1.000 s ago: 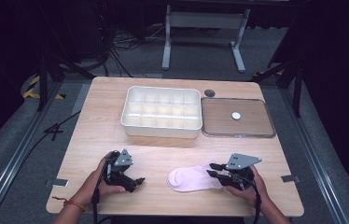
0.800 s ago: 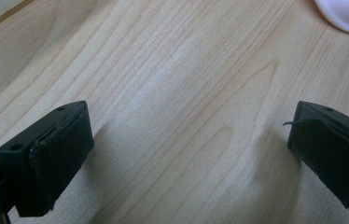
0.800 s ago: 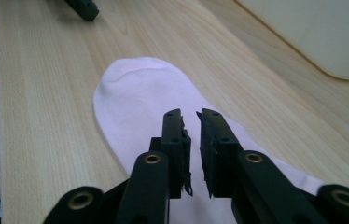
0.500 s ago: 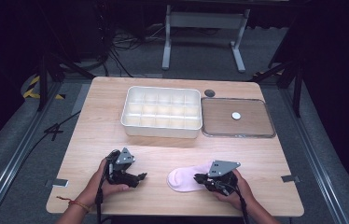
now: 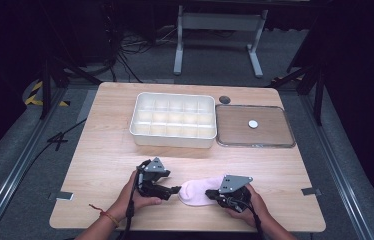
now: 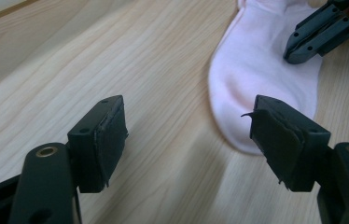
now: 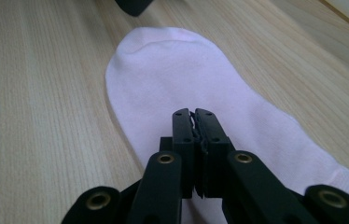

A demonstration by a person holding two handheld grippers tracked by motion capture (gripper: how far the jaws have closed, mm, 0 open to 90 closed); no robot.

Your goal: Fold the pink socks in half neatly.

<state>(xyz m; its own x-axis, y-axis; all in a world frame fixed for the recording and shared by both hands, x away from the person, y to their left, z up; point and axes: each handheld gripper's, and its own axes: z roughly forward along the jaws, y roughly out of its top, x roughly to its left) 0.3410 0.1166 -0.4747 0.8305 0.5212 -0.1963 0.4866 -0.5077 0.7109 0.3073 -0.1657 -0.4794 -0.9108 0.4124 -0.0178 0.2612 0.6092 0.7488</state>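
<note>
I'm pinning the flat pale-pink cotton sock, lower centre on the wooden surface, with the right hand-held gripper, jaws together on fabric. Left hand-held gripper, jaws apart and closing, is lining up on the toe.

A lab: wooden table amid floor cables.

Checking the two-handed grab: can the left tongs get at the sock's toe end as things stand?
Probably yes. The left tongs stand open, low over the bare table, with the pink sock toe just ahead and nothing between. The right tongs sit shut over the sock farther along, leaving the toe free.
</note>
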